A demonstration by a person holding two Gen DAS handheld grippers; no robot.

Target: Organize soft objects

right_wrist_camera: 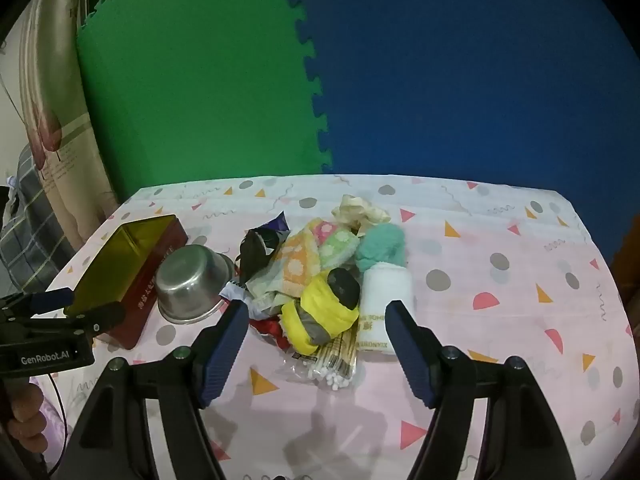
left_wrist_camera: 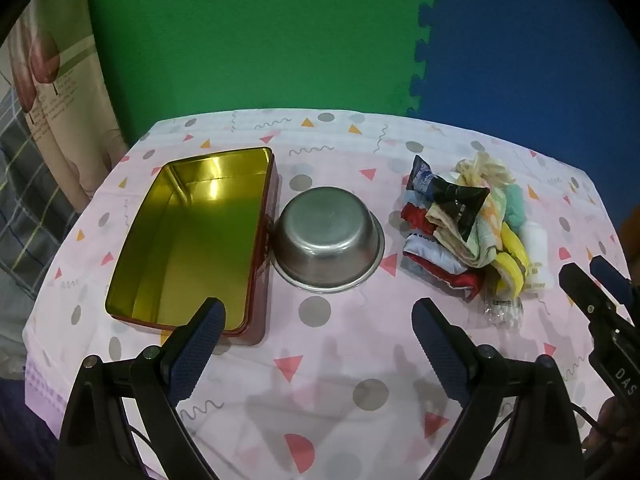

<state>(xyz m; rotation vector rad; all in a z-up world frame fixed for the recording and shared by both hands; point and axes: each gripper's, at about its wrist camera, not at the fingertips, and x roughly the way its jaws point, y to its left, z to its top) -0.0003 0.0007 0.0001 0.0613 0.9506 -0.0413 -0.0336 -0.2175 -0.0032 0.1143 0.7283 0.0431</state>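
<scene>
**Both claws poised before the first pick**

Nearest the lens, my left claw (left_wrist_camera: 316, 320) hangs with its jaws wide apart and nothing between them, over bare patterned desk (left_wrist_camera: 328, 384) in front of the steel bowl (left_wrist_camera: 328, 240). My right claw (right_wrist_camera: 316, 332) is likewise spread and empty, just short of the heap of soft objects (right_wrist_camera: 320, 272), which lies on the desk to the right of the bowl. The gold-lined tin (left_wrist_camera: 192, 236) stands open just left of the bowl, nearly touching it.

Risks, as I judge them: the heap is tangled, so closing on the yellow bundle (right_wrist_camera: 320, 316) may drag neighbours along; the bag of cotton swabs (right_wrist_camera: 332, 364) is slippery film and could slide out; a low approach could pinch the desk's cloth.

Only the left view shows the tin's empty interior and the bowl's empty inside. Only the right view shows the dark lump on the yellow bundle, the white roll (right_wrist_camera: 386, 304) and the teal piece (right_wrist_camera: 380, 246) clearly.
</scene>
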